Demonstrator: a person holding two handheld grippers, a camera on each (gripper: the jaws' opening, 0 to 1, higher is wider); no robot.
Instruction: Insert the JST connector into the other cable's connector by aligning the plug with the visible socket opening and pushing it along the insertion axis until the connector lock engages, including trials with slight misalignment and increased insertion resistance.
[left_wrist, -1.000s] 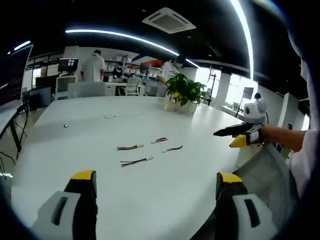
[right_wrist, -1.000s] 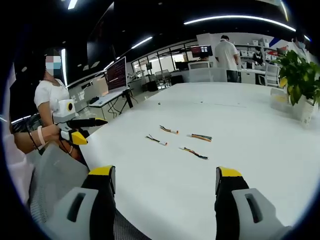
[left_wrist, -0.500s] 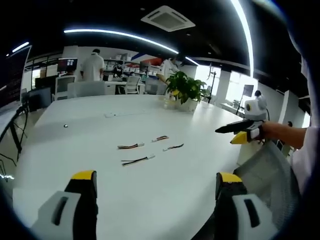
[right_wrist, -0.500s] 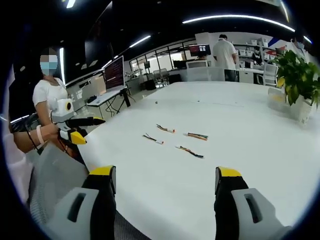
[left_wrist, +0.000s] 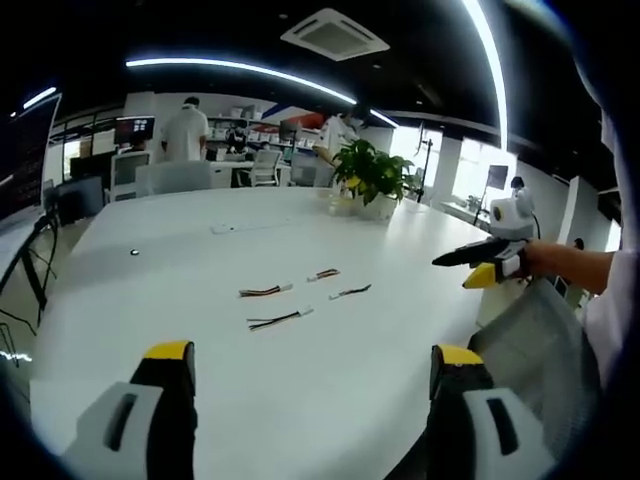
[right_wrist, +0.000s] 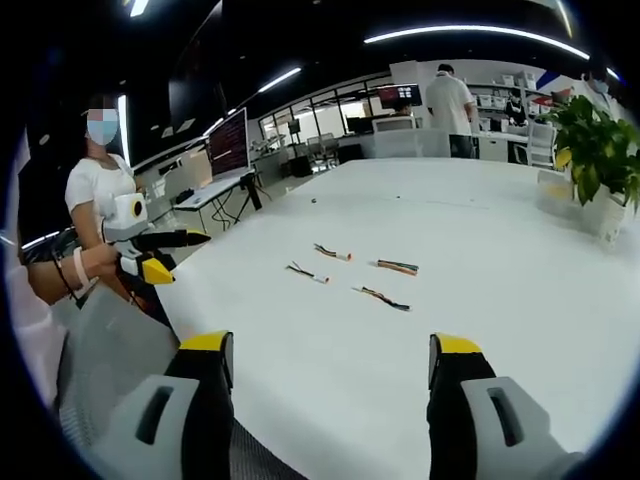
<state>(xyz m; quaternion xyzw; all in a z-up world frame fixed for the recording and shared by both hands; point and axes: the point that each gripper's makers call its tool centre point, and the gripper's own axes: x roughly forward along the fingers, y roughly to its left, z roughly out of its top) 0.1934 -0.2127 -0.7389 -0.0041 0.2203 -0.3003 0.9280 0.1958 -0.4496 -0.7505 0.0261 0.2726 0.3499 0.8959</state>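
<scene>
Several short JST cables lie loose on the white table (left_wrist: 150, 300). In the left gripper view, one multicolour cable (left_wrist: 264, 291) lies at the left, a second (left_wrist: 322, 273) and third (left_wrist: 350, 291) to its right, and another (left_wrist: 278, 319) nearer. The right gripper view shows the same cables (right_wrist: 333, 252) (right_wrist: 306, 272) (right_wrist: 398, 266) (right_wrist: 385, 298). My left gripper (left_wrist: 312, 365) is open and empty, well short of them, and also appears as the left gripper (right_wrist: 150, 255) held off the table's edge. My right gripper (right_wrist: 330, 350) is open and empty, also seen as the right gripper (left_wrist: 485, 262).
A potted plant (left_wrist: 370, 175) stands at the table's far side, seen too as the plant (right_wrist: 600, 150). A grey mesh chair back (right_wrist: 110, 350) is at the near edge. A masked person (right_wrist: 95, 180) stands left, and another person (left_wrist: 185, 130) stands by distant desks.
Both views have shifted a little with the hands. The cables lie where they were, and both grippers stay open and empty.
</scene>
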